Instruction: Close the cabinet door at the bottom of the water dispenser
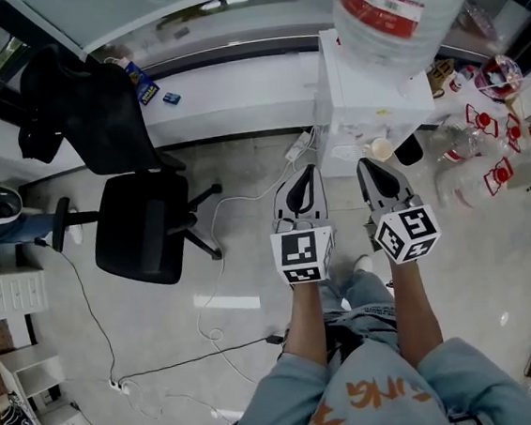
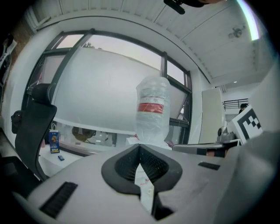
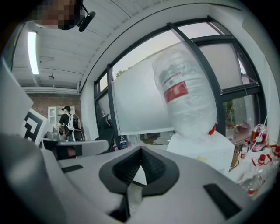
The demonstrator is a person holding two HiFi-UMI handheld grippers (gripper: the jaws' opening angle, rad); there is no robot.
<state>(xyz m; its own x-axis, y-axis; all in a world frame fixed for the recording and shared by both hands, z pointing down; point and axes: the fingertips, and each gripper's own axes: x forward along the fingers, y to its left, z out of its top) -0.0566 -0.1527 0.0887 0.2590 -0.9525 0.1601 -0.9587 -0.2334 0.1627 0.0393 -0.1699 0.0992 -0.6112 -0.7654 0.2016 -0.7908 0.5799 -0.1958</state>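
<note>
**Two closed, empty grippers face the water dispenser**

Well left of the left gripper [image 1: 308, 172] stands a black office chair [image 1: 134, 221]. Beyond it a blue box [image 1: 142, 83] lies on the sill, its print too small to read. The left gripper's jaws meet at the tips with nothing between them. Just beside it, the right gripper [image 1: 367, 165] is likewise pressed closed and empty. Straight ahead of both tips rises the white water dispenser [image 1: 351, 85]. Its bottle [image 1: 395, 5] wears a red label I can't read. The cabinet door at its foot can't be made out from up here. Off right of the right gripper lie red-capped bottles [image 1: 482, 123].
</note>
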